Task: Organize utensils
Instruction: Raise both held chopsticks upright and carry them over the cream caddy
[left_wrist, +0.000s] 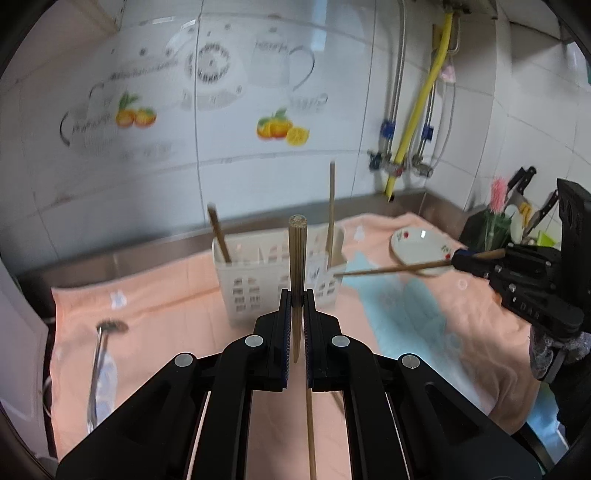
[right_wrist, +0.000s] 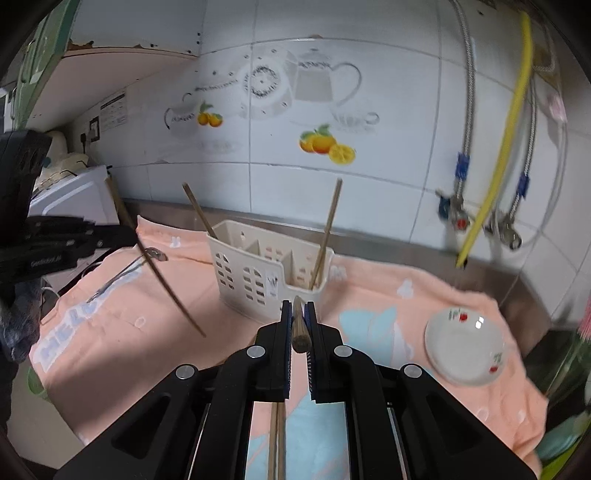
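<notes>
Chopsticks are the job here: I have one clamped in my left gripper (left_wrist: 297, 295) and another clamped in my right gripper (right_wrist: 298, 306), both lifted clear of the peach towel (left_wrist: 177, 295) that covers the counter. The left chopstick (left_wrist: 297, 258) stands nearly upright between the pads; the right chopstick (left_wrist: 395, 268) lies almost level, its tip just beside the near right corner of the white utensil caddy (right_wrist: 251, 273). The caddy stands toward the back edge of the counter with two chopsticks already leaning in it. I judge the right one must tip upright before it will drop into a compartment, so I should raise its tail end, line the tip over an opening, then ease my grip. A metal spoon (left_wrist: 99, 354) lies untouched near the left edge; a small dish (right_wrist: 466, 349) sits toward the right.
</notes>
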